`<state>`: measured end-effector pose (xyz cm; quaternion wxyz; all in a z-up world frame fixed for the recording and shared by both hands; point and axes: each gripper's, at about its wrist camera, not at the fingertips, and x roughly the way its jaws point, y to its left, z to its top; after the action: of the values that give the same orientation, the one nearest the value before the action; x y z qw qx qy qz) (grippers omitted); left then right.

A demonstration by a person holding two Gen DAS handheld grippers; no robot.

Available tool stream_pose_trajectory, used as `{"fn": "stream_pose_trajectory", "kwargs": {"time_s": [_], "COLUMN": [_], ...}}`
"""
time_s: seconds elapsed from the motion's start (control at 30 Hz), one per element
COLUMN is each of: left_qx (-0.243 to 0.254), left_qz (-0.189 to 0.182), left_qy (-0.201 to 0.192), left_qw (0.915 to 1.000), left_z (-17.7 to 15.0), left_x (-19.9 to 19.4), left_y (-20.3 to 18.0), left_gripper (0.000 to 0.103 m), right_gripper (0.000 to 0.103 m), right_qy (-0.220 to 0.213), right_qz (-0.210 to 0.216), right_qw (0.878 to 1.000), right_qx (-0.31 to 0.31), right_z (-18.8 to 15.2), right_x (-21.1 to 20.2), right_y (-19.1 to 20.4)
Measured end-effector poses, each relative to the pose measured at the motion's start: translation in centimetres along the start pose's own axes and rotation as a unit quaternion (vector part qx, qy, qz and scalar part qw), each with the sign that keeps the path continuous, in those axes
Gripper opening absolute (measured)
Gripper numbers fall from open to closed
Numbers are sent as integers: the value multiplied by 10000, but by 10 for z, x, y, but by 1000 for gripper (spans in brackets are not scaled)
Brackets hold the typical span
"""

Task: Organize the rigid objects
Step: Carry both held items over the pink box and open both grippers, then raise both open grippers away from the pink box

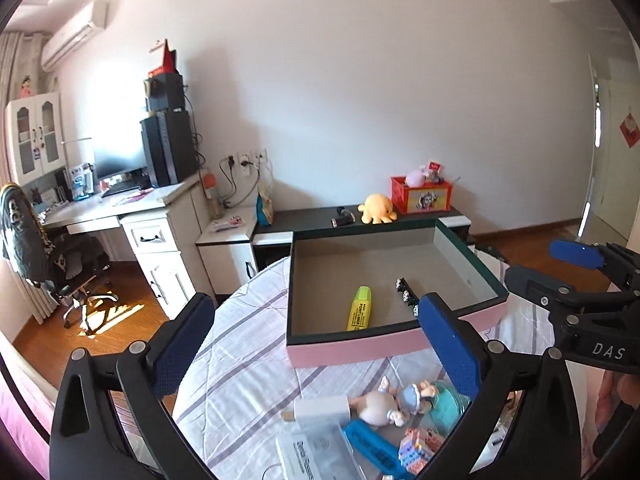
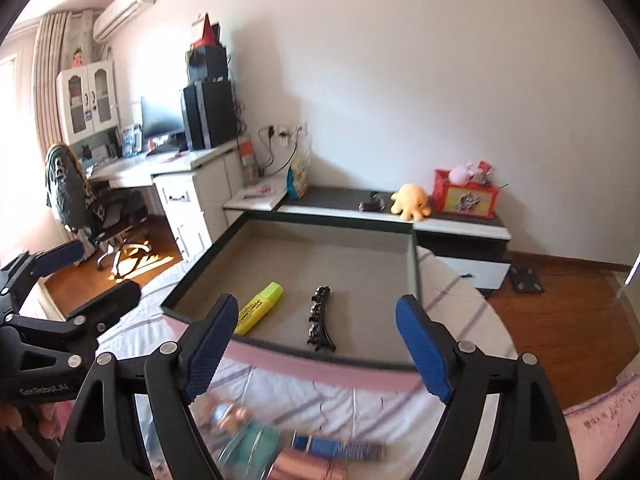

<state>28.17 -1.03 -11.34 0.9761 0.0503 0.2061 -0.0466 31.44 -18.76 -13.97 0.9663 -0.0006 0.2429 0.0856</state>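
Both sets of jaws wide and empty; left gripper (image 1: 316,336) hangs over the toy pile, the figurine (image 1: 394,402) at its five o'clock, lying crosswise on the bed (image 1: 240,360); the pink box (image 1: 360,350) waits at twelve o'clock

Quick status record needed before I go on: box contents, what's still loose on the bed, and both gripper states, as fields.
box: pink-sided tray, open top, on the striped bedsheet
in box: yellow highlighter; black hair clip, lying apart
loose on bed: doll figure, white charger, blue flat item, block toy
left gripper: open, nothing between the fingers
right gripper: open, nothing held
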Motion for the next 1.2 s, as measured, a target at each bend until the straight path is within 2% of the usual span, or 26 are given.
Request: {"fn": "stream_pose_trajectory", "kwargs": {"time_s": [0.1,0.23,0.3,0.4,0.57,0.83,1.03,1.2], "left_qx": [-109,-214,-145,-107,-289,-229,-304,-311], "left_qz": [123,25,6,112,49,220,276,241], "left_qy": [-311,-450,-497,-640,-819,-1045,-1231,-1181], "left_qw": [9994,9988,9987,9978,9962,9940,9915,9922], "left_z": [-13,-25,-30,-36,-39,-39,-40,-42], "left_x": [-43,-84,-103,-132,-164,-190,-200,-197], "left_y": [1,2,-1,-5,-3,-5,-3,-3], "left_gripper": [103,103,103,103,103,103,103,103], "right_gripper": [87,93,103,103,103,103,103,103], "right_qy": [-379,-718,-871,-1021,-1134,-1332,-1422,-1378], "right_qz": [-237,-397,-452,-490,-593,-591,-569,-555], "right_qw": [9990,9966,9951,9935,9917,9893,9882,9889], "right_qx": [11,82,91,99,111,57,7,7], "right_z": [-16,-31,-37,-43,-50,-63,-62,-62], "right_x": [-46,-94,-115,-137,-166,-204,-214,-212], "right_y": [10,25,31,38,43,54,59,60]}}
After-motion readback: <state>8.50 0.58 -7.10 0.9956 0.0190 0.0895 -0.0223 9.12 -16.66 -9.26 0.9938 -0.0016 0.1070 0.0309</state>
